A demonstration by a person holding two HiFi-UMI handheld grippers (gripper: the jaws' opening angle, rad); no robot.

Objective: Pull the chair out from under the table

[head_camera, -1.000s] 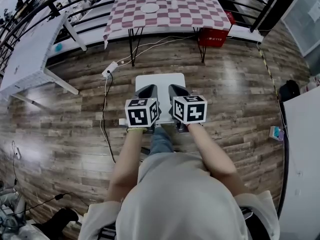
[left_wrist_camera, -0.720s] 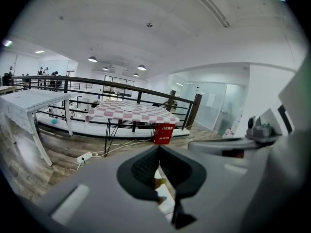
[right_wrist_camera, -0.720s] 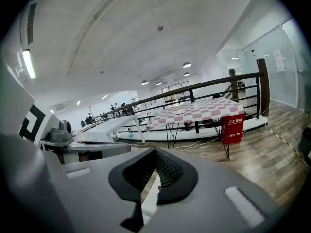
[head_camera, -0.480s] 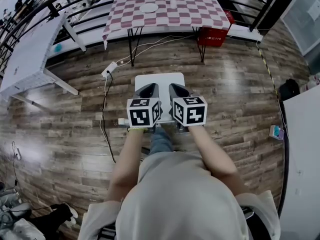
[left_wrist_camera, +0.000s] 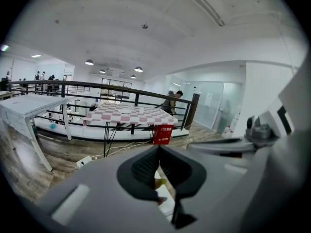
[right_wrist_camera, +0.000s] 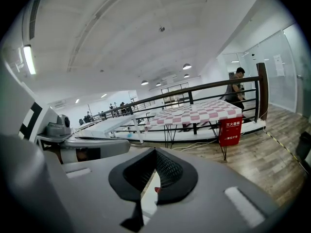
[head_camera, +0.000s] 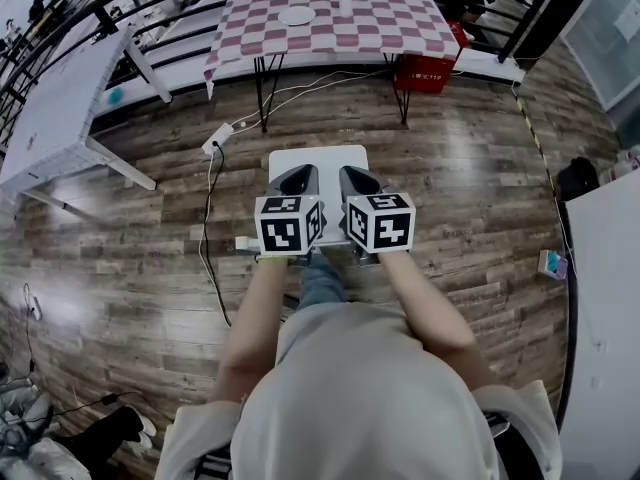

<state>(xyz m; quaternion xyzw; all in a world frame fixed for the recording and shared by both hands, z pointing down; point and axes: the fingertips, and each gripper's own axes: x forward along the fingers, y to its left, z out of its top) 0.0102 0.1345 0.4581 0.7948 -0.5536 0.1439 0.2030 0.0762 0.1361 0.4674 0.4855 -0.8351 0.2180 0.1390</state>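
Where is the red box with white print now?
Head view, upper right: the red box stands beside the right legs of the red-and-white checked table.

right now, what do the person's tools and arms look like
The left tool and right tool are grey with black ribbed pads; each carries a white cube with black square markers. The person wears a pale short-sleeved top.

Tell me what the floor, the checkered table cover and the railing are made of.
Floor: wood or wood-look planks, glossy, with grain and glare. Checkered table cover: soft cloth or vinyl; its edges hang limp. Railing: probably black-painted metal; thin bars.
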